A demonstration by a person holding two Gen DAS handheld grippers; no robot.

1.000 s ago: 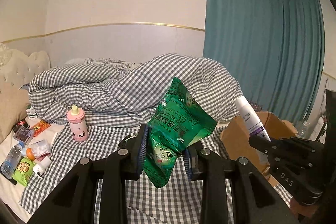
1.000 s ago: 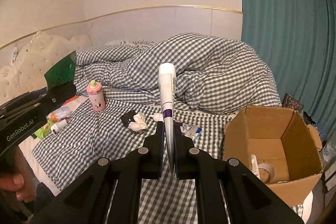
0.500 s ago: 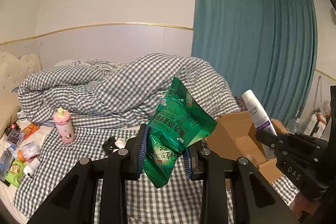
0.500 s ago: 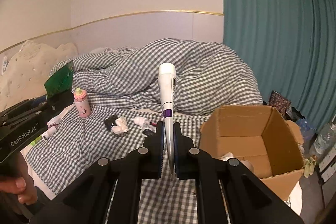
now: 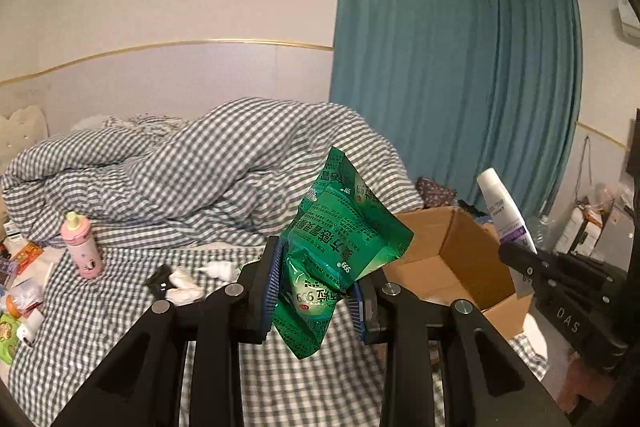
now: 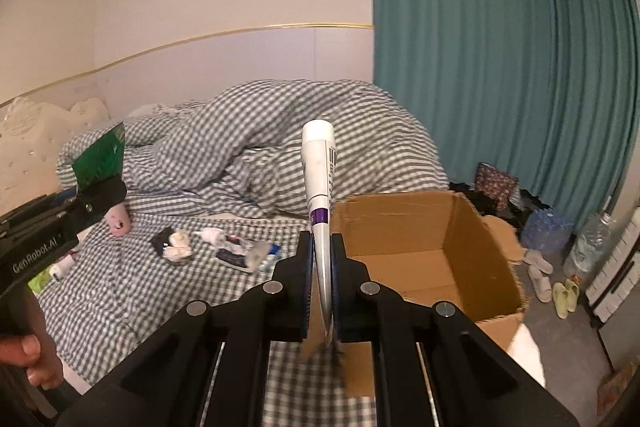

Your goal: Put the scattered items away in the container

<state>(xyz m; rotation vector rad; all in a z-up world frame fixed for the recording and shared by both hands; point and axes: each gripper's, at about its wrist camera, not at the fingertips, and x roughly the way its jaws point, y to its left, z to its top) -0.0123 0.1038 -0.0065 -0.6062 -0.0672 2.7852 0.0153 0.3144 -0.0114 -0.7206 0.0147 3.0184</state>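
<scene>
The left gripper [image 5: 314, 287] has its jaws clamped on a crumpled green packet [image 5: 340, 247], held up above the checked bed [image 5: 120, 327]. The right gripper [image 6: 321, 287] has its jaws pressed together on the flat end of a white tube [image 6: 319, 179] that stands upright, cap on top. The open cardboard box [image 6: 480, 227] sits at the bed's edge, just beyond the tube. A pink bottle [image 5: 80, 247] and crumpled tissues [image 5: 182, 281] lie on the bed, well apart from the box.
</scene>
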